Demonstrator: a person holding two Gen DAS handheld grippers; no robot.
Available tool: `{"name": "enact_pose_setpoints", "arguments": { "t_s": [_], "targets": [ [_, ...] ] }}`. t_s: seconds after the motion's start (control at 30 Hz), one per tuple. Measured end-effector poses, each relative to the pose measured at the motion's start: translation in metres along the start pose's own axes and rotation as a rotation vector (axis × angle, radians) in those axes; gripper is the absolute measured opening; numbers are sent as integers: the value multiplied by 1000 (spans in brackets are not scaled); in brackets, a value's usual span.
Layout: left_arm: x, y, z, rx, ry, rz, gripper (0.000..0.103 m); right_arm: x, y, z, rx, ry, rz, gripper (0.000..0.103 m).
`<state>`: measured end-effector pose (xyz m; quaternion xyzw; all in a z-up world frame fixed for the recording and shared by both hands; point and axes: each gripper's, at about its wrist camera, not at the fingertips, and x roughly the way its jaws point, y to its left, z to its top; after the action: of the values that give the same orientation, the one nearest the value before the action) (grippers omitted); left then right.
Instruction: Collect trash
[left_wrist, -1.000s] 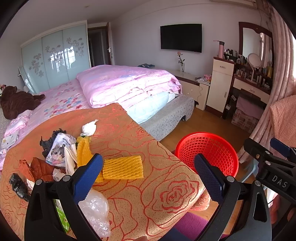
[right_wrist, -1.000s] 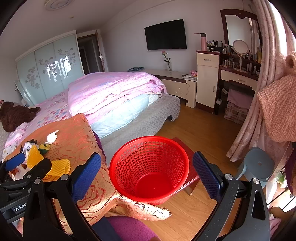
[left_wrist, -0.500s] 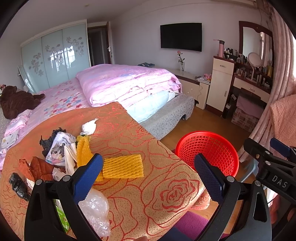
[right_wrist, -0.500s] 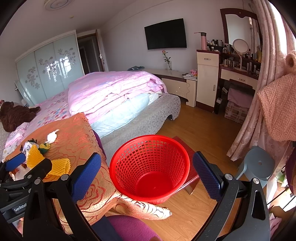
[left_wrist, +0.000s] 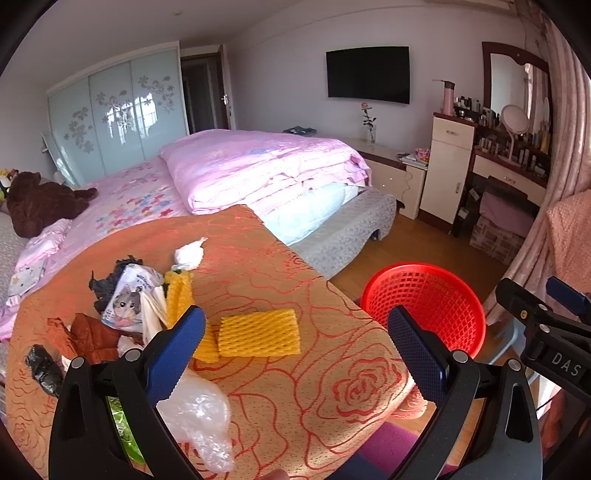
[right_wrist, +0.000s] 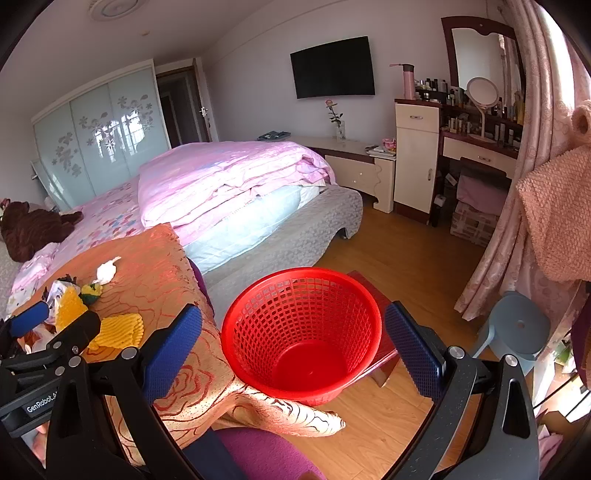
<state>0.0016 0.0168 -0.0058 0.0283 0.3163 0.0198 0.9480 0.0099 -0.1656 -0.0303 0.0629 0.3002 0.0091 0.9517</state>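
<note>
A red mesh basket (right_wrist: 301, 332) stands empty on the floor beside a table with an orange rose-patterned cloth (left_wrist: 280, 387); it also shows in the left wrist view (left_wrist: 428, 302). Trash lies on the cloth: a yellow foam net (left_wrist: 258, 332), a second yellow net (left_wrist: 179, 291), a white tissue (left_wrist: 188, 254), a cat-print packet (left_wrist: 129, 299), brown wrappers (left_wrist: 85, 336), black scraps (left_wrist: 44, 369) and clear plastic (left_wrist: 199, 410). My left gripper (left_wrist: 291, 347) is open and empty above the cloth, near the foam net. My right gripper (right_wrist: 293, 343) is open and empty above the basket.
A bed with pink bedding (left_wrist: 258, 166) lies behind the table. A dresser with cosmetics (right_wrist: 476, 136), a grey stool (right_wrist: 513, 325), pink curtains (right_wrist: 554, 110) and a small red stool (right_wrist: 376, 354) under the basket stand on the wooden floor.
Both grippers stay open and almost still; the views shift only slightly. Nothing was taken hold of.
</note>
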Motion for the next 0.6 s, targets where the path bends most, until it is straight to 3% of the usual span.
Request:
{"name": "enact_pose_setpoints", "arguments": {
  "t_s": [0.4, 0.6],
  "targets": [
    [3, 3, 1, 5, 46, -5, 95, -1, 2, 0, 0, 12, 30, 96],
    [-5, 50, 10, -63, 70, 25, 95, -2, 1, 2, -3, 23, 52, 96]
  ]
}}
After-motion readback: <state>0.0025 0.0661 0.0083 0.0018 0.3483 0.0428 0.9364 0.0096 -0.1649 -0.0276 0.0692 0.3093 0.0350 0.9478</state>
